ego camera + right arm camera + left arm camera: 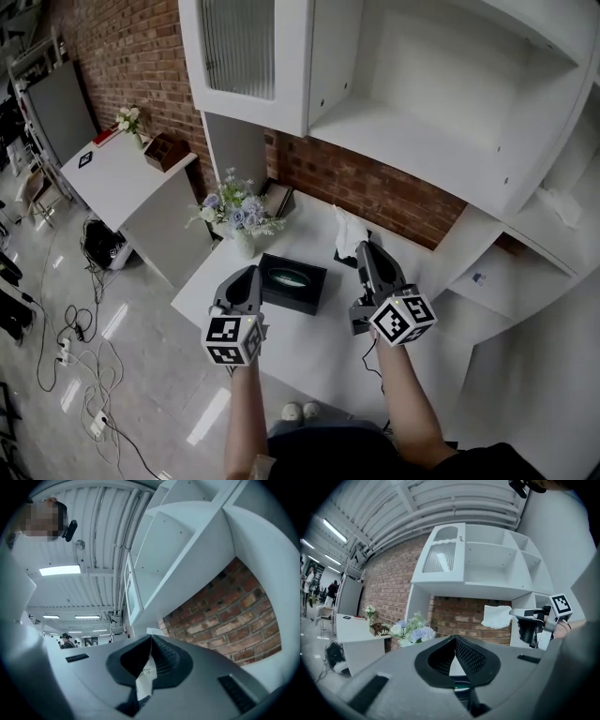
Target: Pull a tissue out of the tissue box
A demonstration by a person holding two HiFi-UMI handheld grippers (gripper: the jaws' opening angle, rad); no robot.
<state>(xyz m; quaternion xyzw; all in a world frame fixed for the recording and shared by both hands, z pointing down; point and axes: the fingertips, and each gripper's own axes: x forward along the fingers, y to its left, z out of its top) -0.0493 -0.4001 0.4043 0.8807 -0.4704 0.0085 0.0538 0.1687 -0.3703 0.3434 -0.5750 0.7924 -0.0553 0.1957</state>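
Observation:
The black tissue box (292, 282) lies on the white desk (309, 352), its oval slot facing up. My right gripper (363, 247) is raised to the right of the box and is shut on a white tissue (350, 232) that hangs free above the desk. The tissue (144, 679) shows pinched between the pads in the right gripper view. From the left gripper view the same tissue (497, 616) juts from the right gripper (514, 614). My left gripper (249, 274) hovers at the box's left end, its fingertips (454, 638) meeting with nothing seen between them.
A vase of pale blue flowers (238, 219) stands just behind the box, with a dark frame (279, 200) beside it. White shelving (422, 112) hangs over the desk against a brick wall (375, 187). A side table (117, 173) and floor cables (75, 347) lie left.

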